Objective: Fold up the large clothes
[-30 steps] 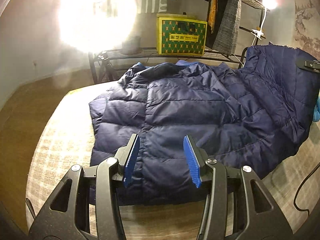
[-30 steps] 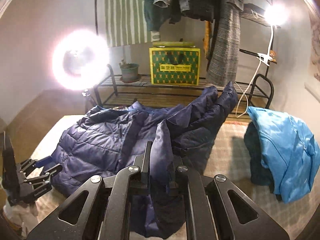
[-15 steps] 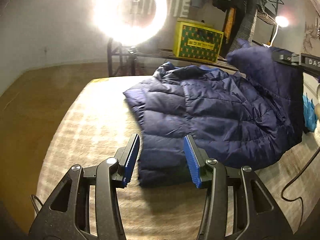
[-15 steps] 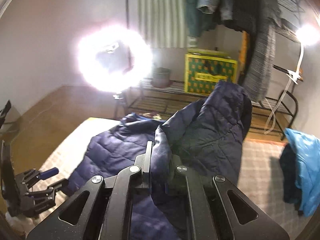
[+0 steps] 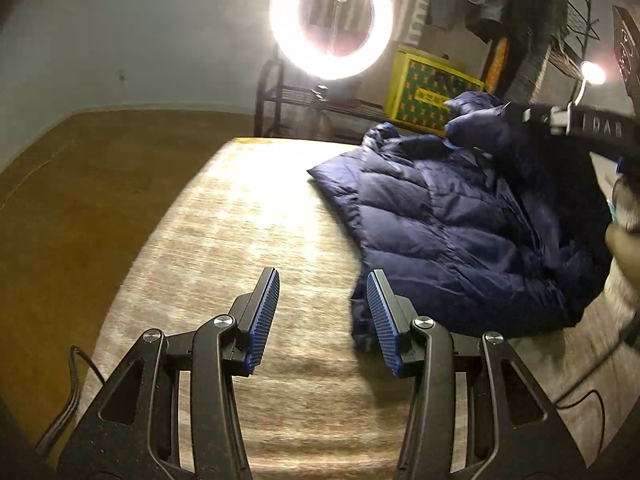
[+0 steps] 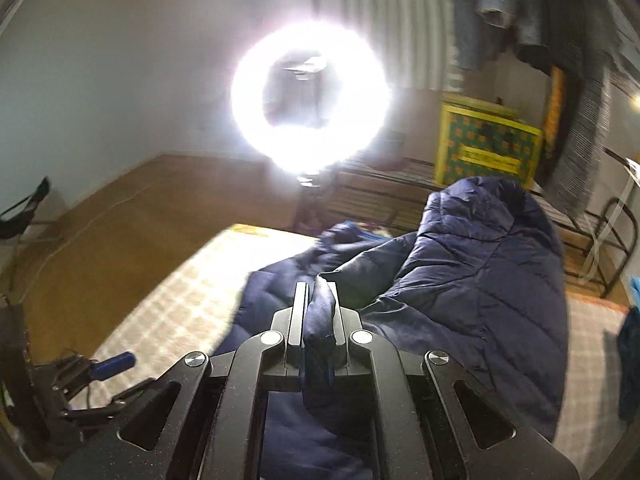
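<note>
Bright ring light [image 5: 331,20] glares from the far wall, beside a rack holding a yellow box [image 5: 432,84]. Below it a pale checked mat [image 5: 240,248] covers the floor. On the mat's right half lies a navy puffer jacket [image 5: 452,240], partly spread flat, with one side lifted and draped over the rest. The right gripper [image 6: 318,312] is clamped tight on a pinch of that lifted fabric, holding it up above the jacket. The left gripper [image 5: 322,316] hovers low over bare mat just beside the jacket's near left corner, jaws wide apart and holding nothing. To fold well, the right should likely carry its edge across to line up with the left edge and lay it down flat, while the left pins the near corner so the slippery padding does not slide.
</note>
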